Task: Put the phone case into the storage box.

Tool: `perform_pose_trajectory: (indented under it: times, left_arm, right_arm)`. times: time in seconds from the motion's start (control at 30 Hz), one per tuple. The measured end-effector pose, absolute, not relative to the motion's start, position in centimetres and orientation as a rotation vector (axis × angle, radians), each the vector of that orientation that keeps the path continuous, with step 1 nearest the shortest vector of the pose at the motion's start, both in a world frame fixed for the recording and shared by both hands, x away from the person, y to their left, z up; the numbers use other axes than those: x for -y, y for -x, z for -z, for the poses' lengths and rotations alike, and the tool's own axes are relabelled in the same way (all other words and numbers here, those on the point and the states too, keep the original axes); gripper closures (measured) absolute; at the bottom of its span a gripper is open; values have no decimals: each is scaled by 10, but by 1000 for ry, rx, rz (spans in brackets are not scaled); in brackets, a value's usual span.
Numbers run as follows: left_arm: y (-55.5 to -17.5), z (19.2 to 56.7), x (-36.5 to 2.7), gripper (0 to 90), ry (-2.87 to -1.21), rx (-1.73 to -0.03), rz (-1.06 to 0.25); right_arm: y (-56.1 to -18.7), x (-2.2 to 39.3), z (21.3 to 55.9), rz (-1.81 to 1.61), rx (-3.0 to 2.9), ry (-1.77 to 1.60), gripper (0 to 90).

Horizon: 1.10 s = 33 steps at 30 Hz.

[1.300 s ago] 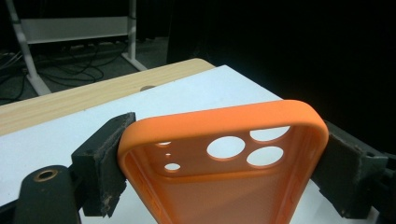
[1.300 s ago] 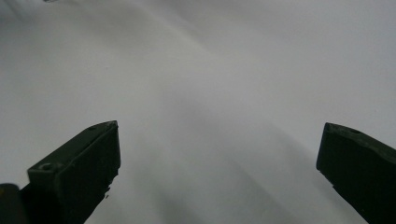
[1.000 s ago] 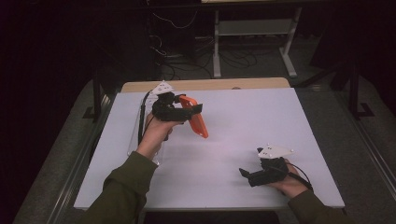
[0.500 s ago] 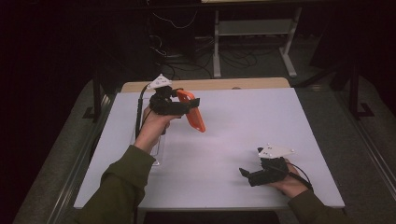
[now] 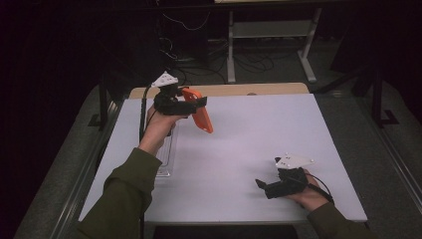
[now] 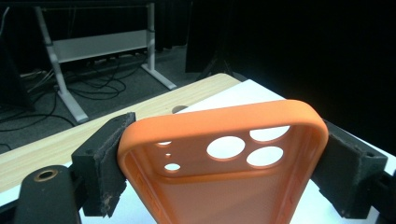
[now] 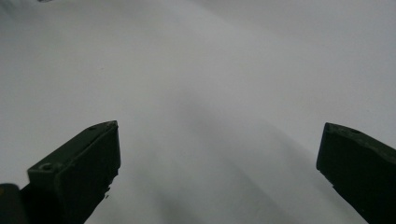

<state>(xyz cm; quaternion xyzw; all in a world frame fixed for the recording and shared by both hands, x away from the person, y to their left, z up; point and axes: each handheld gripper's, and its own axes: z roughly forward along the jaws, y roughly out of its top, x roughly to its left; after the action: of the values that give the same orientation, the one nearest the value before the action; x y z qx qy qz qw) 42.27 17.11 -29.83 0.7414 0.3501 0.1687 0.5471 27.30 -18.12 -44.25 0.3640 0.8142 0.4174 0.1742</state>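
Observation:
My left gripper (image 5: 195,103) is shut on an orange phone case (image 5: 202,117) and holds it in the air over the far left part of the white table (image 5: 259,134). In the left gripper view the black pads (image 6: 106,163) press on both long sides of the phone case (image 6: 219,193); its hollow inside and camera cut-outs face the camera. My right gripper (image 5: 263,185) rests low at the table's near right, in the person's hand. The right gripper (image 7: 219,163) stands open there, with bare white table between its fingers.
A clear plastic piece (image 5: 167,154) lies flat on the table under the left forearm. A wooden strip (image 5: 234,90) runs along the table's far edge. Beyond it stand a metal desk frame (image 5: 271,30) and loose cables on a dark floor.
The left hand has lifted the orange case a little and carried it toward the table's far left. The right hand has stayed where it was.

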Motion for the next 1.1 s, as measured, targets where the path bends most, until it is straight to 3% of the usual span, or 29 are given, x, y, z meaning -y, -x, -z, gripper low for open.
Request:
perform_pose_trajectory:
  times: [1.1]
  left_arm:
    - [-445,290,-195,147,-1750,-936,-600]
  right_arm:
    - [-272,180,442,-1181,-2301,-1029,0]
